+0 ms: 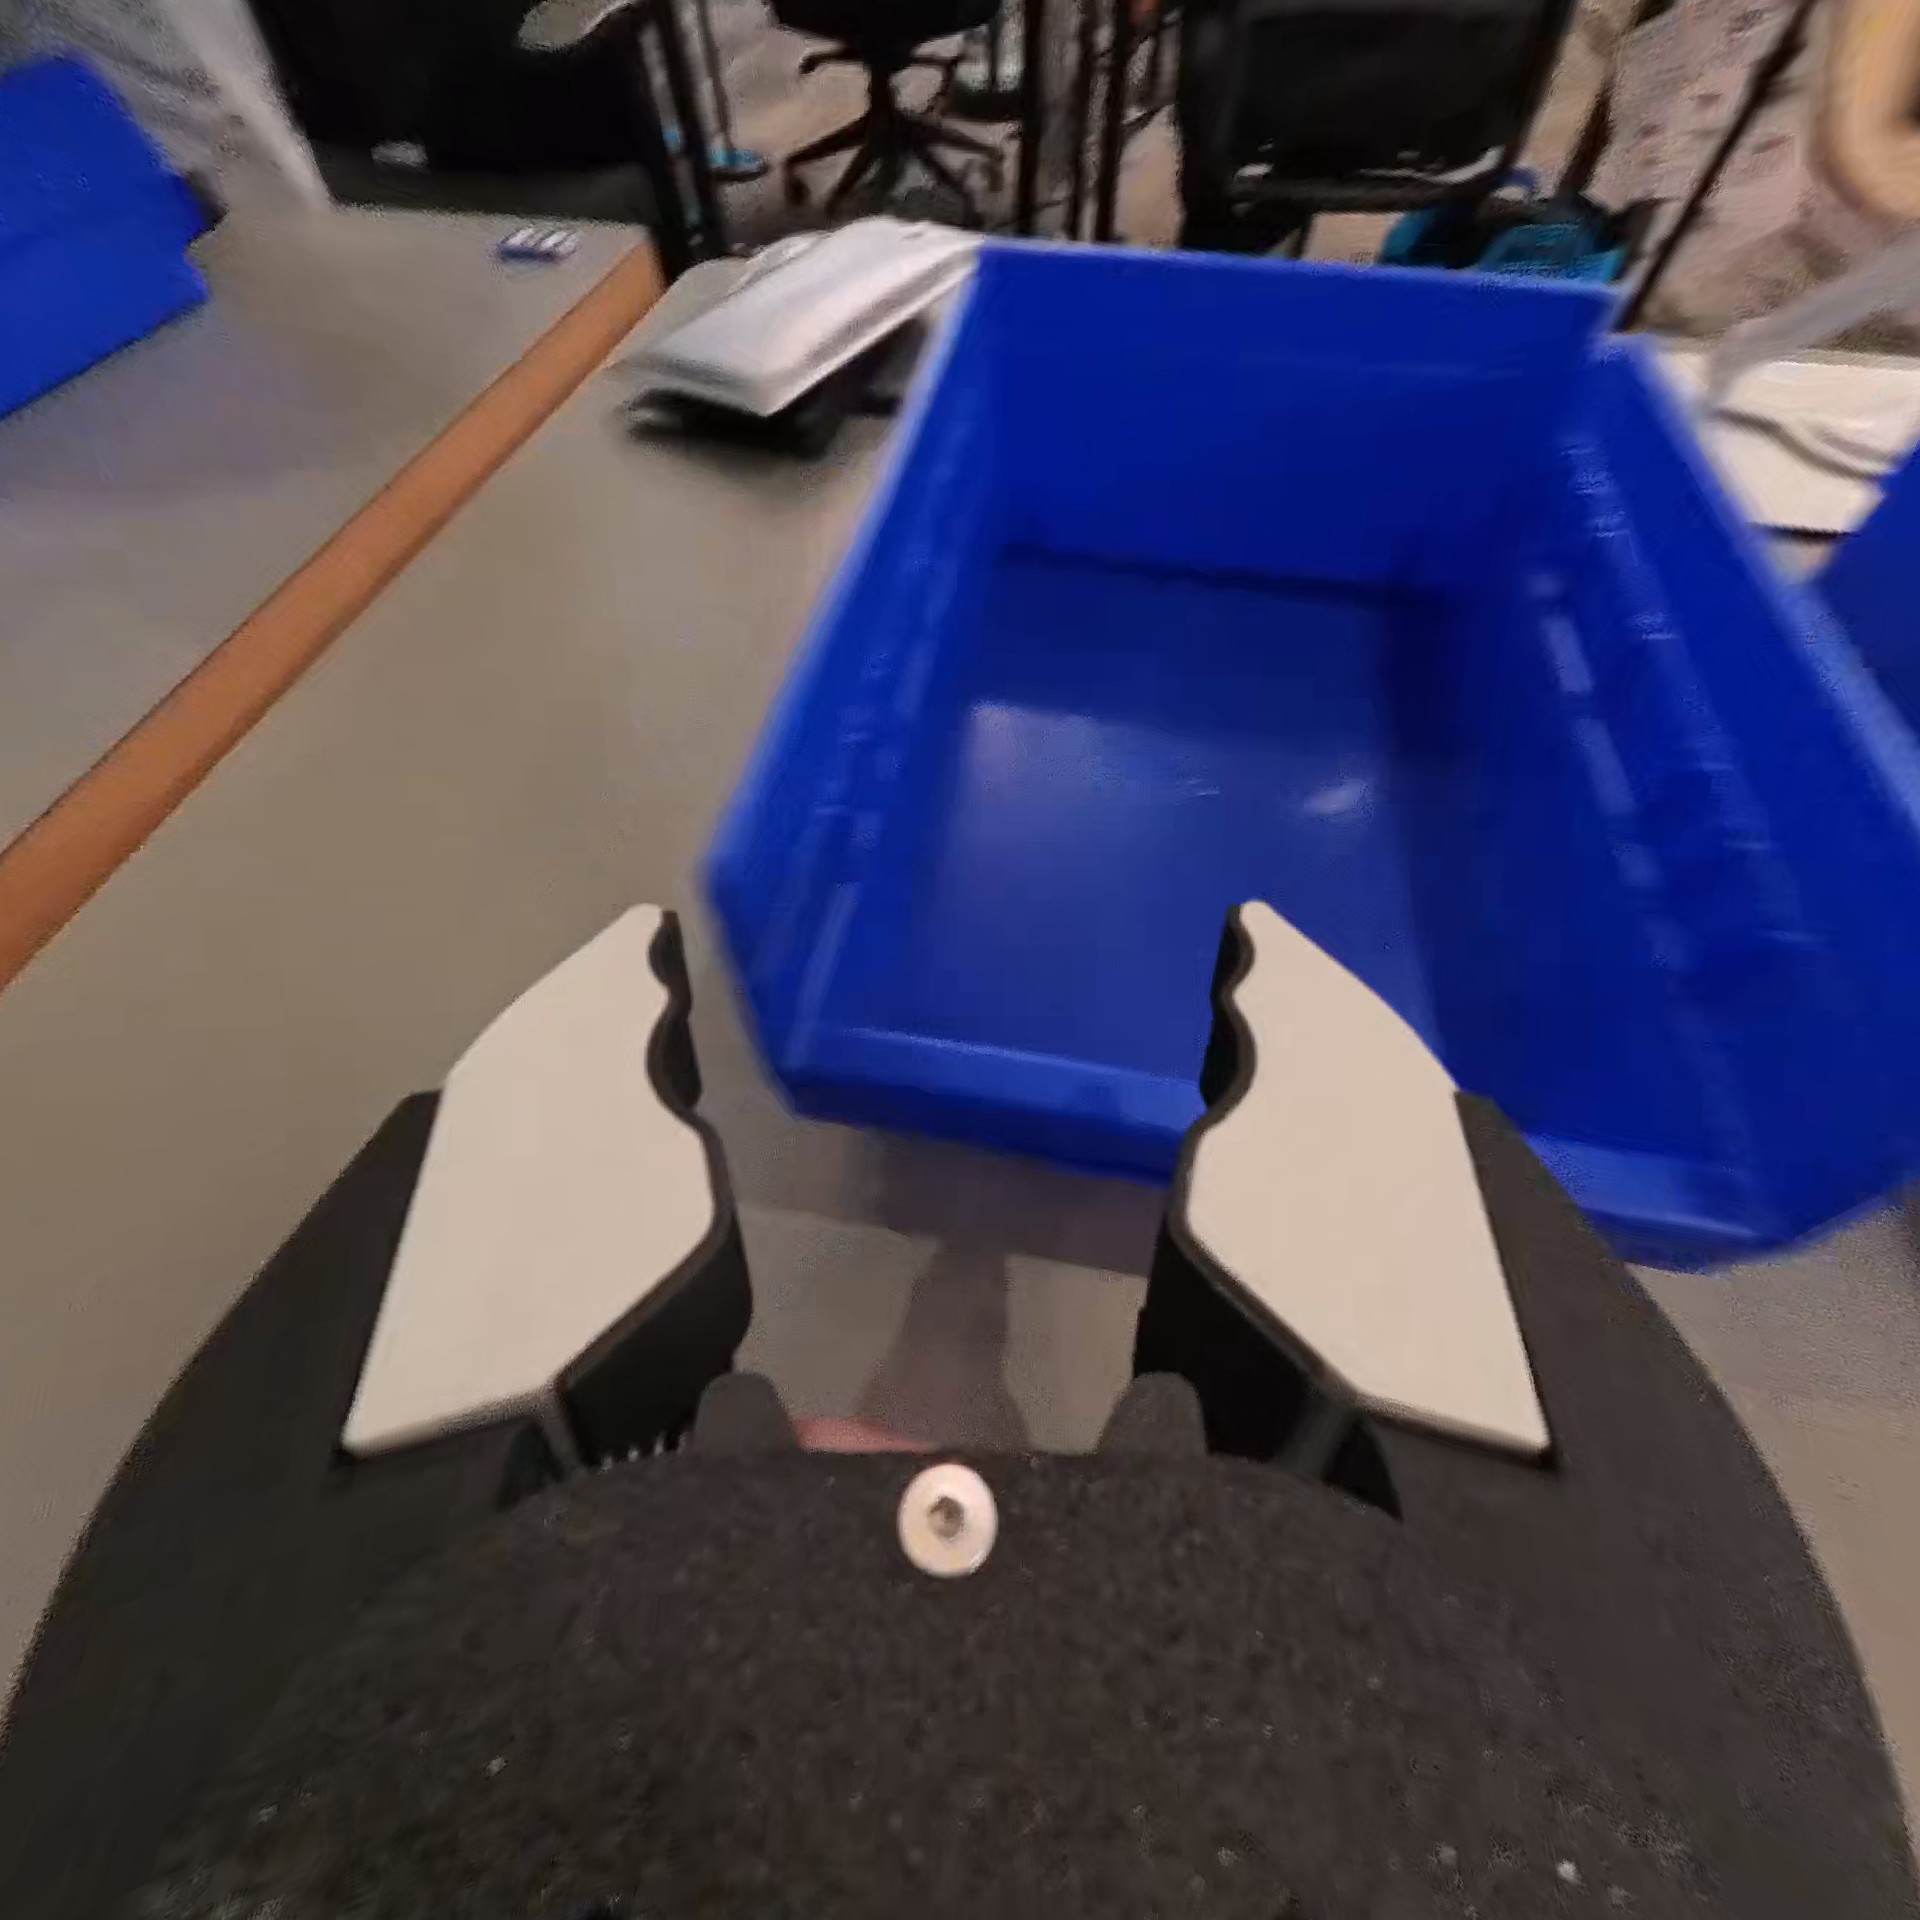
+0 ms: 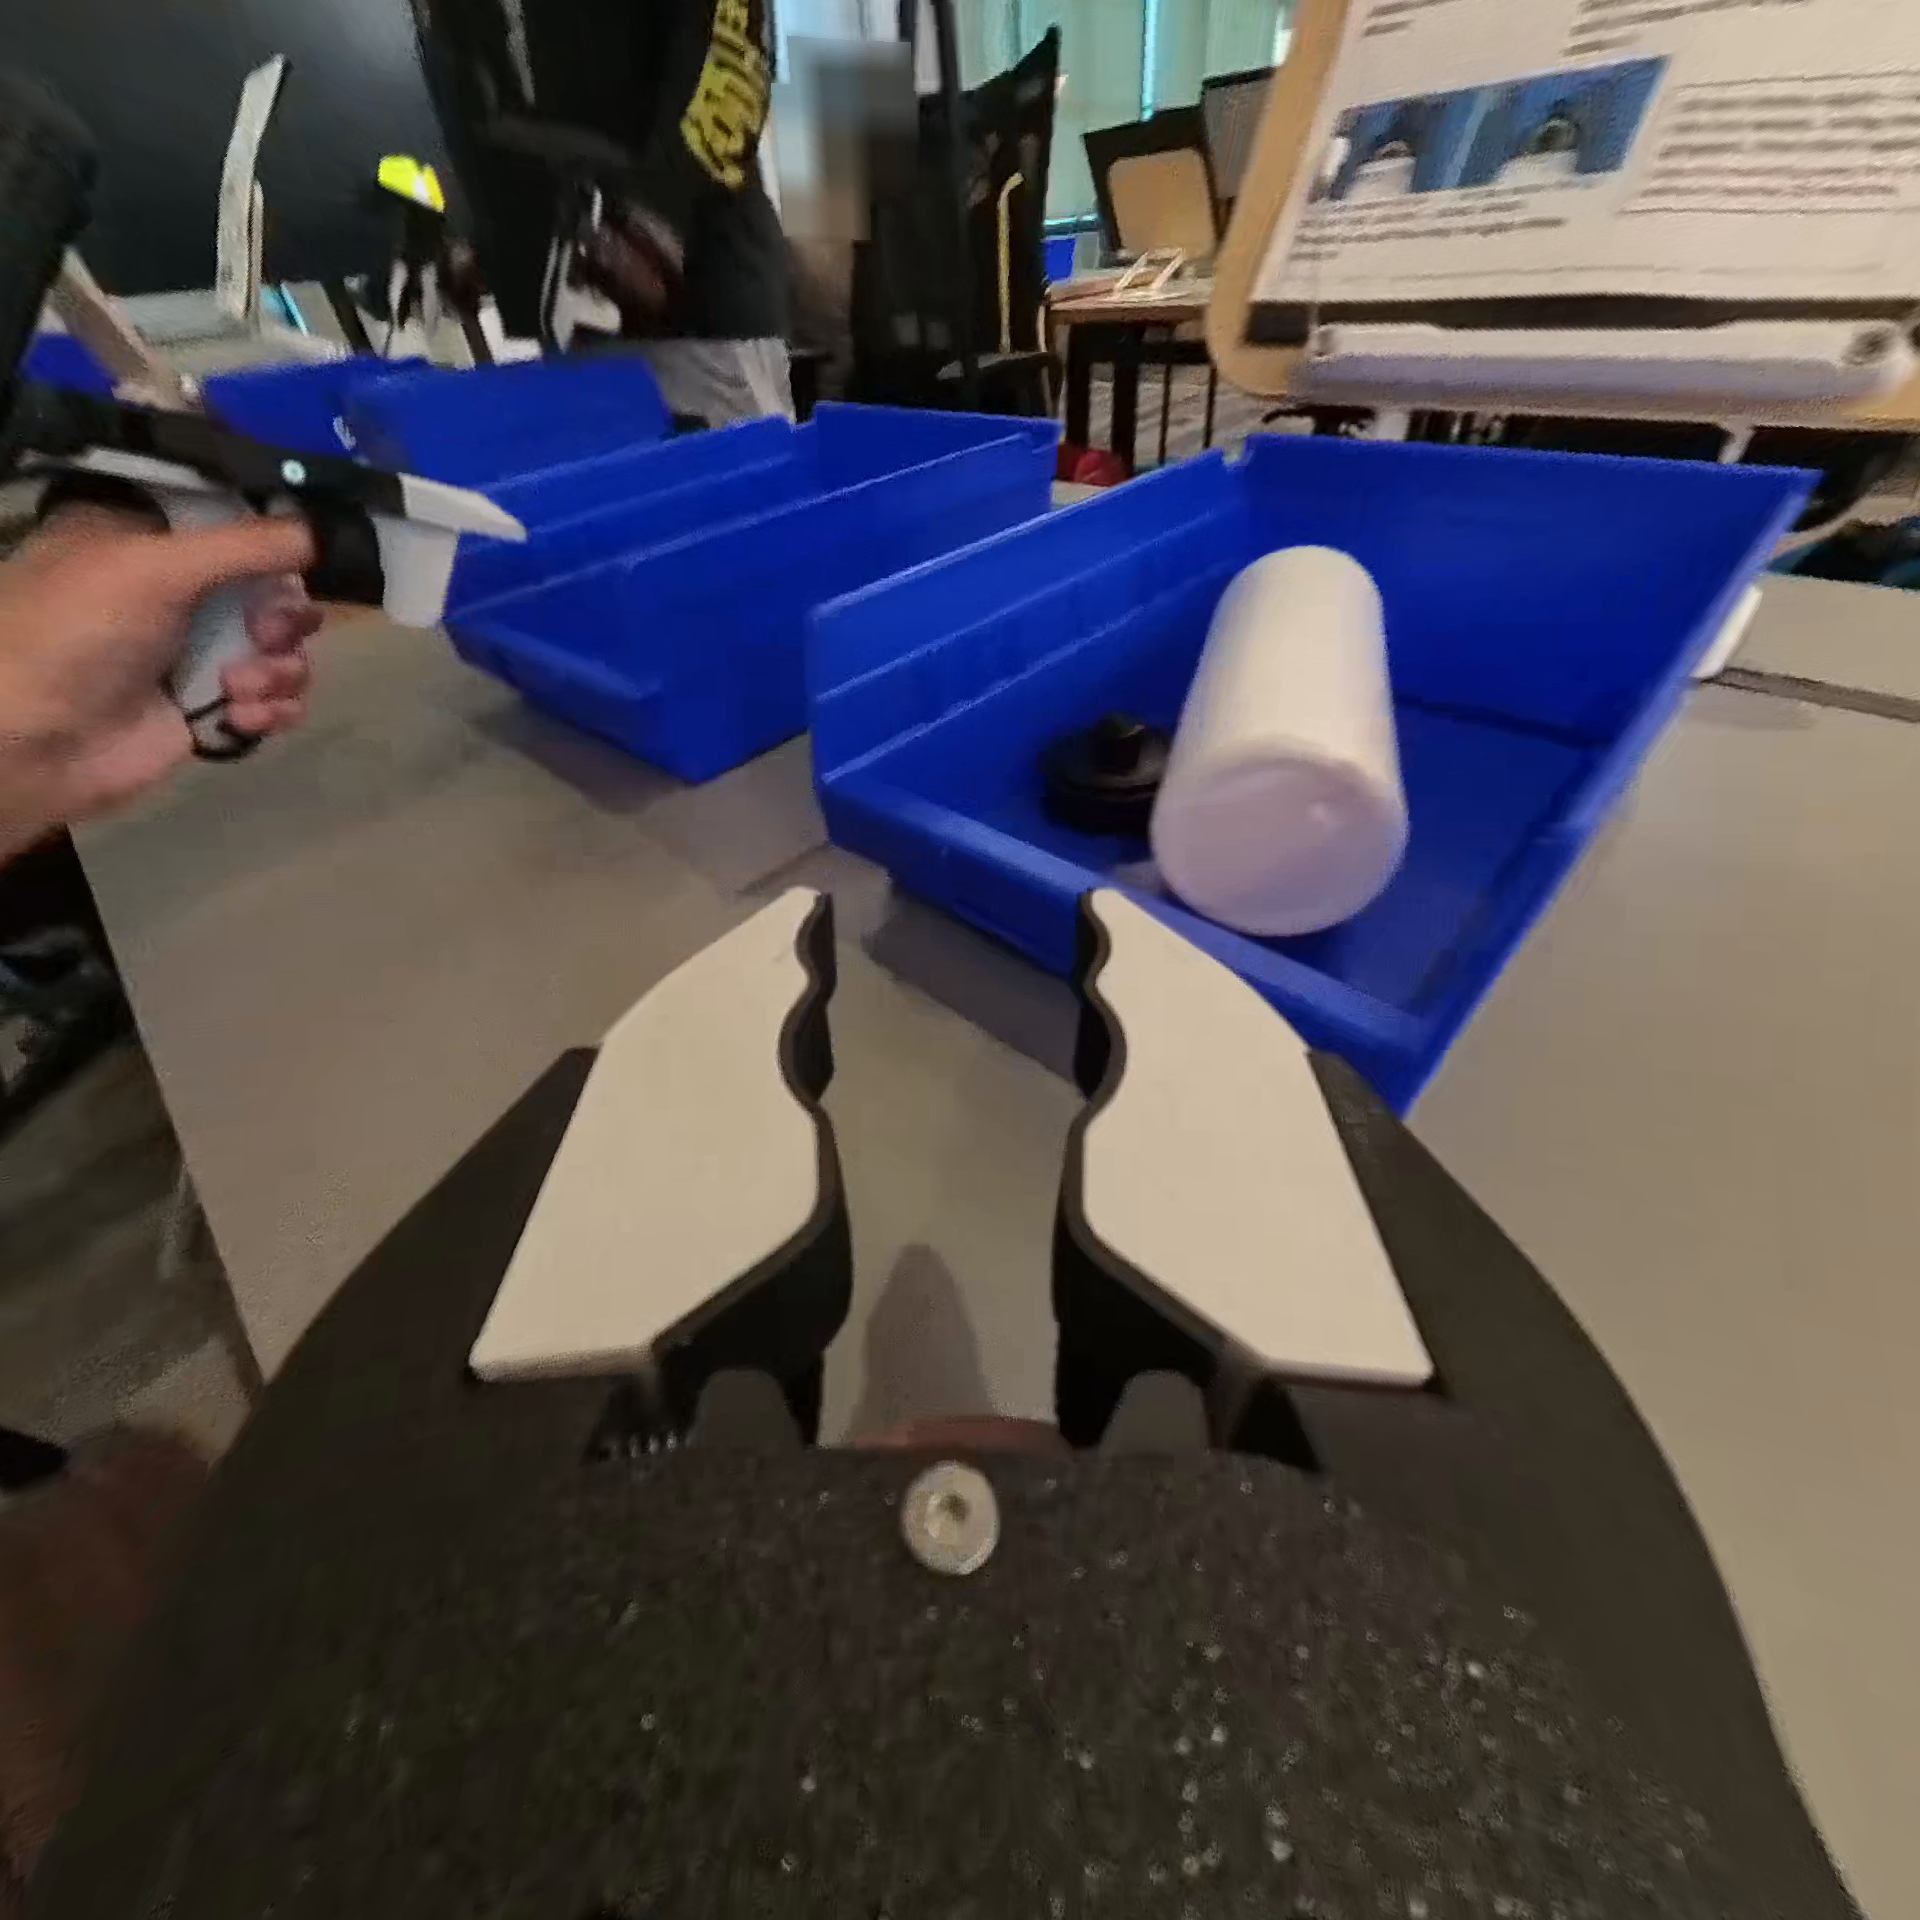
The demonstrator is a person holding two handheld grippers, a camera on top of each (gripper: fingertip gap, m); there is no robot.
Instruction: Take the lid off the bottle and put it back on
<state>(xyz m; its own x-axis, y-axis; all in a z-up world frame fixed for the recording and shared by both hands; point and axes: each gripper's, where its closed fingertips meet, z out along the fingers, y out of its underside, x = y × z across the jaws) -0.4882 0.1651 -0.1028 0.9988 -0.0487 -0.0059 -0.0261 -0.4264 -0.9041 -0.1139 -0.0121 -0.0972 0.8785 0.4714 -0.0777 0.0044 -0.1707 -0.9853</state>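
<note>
A white bottle [image 2: 1283, 743] lies on its side in a blue bin [image 2: 1517, 966] just ahead and right of my right gripper. A black lid [image 2: 1101, 774] lies in the same bin to the bottle's left, apart from it. My right gripper [image 2: 956, 920] is open and empty above the grey table [image 2: 520, 935], short of the bin's near corner. My left gripper [image 1: 951, 925] is wide open and empty over the near rim of another blue bin [image 1: 1247, 852], which holds nothing. It also shows in the right wrist view [image 2: 457, 525], held by a hand at the far left.
Several more blue bins [image 2: 727, 582] stand in a row behind. A silver device [image 1: 800, 322] lies on the table beyond the left bin. A poster board [image 2: 1590, 156] stands at the back right. A person stands behind the table. The table's wooden edge [image 1: 312, 613] runs at the left.
</note>
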